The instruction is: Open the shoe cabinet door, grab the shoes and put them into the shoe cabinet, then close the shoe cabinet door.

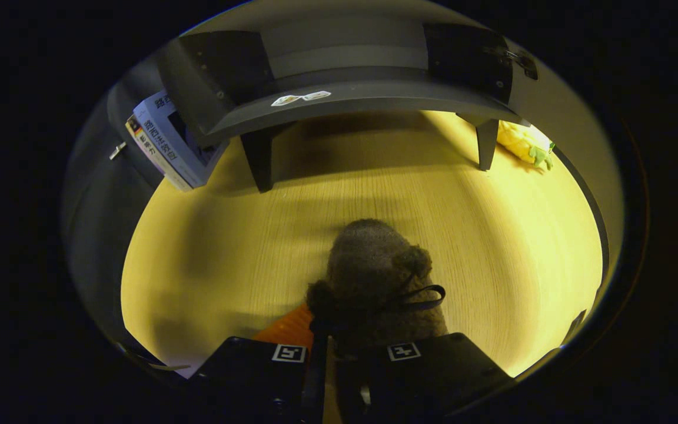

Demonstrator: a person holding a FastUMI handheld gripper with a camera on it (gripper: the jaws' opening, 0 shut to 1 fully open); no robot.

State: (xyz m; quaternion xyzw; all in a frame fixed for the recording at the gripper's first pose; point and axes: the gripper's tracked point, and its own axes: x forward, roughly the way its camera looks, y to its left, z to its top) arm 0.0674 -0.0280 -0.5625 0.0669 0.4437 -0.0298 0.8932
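A brown fuzzy shoe [374, 271] with a dark lace bow sticks out ahead of my fingers, toe pointing toward the cabinet. My gripper [328, 348] is shut on the shoe's rear rim, both fingers pressing it. The shoe hangs over the pale wooden floor [492, 235]. Beyond it stands the dark grey shoe cabinet [339, 88] on short legs [259, 159]. Its door looks tilted out toward me, with black side panels [468, 53] showing and two small stickers [301, 98] on the front edge.
A stack of books or boxes [165, 138] leans on the floor left of the cabinet. A yellow plush toy [524, 143] lies behind the cabinet's right leg. An orange ribbed thing [286, 328] shows just under the shoe, beside my left finger.
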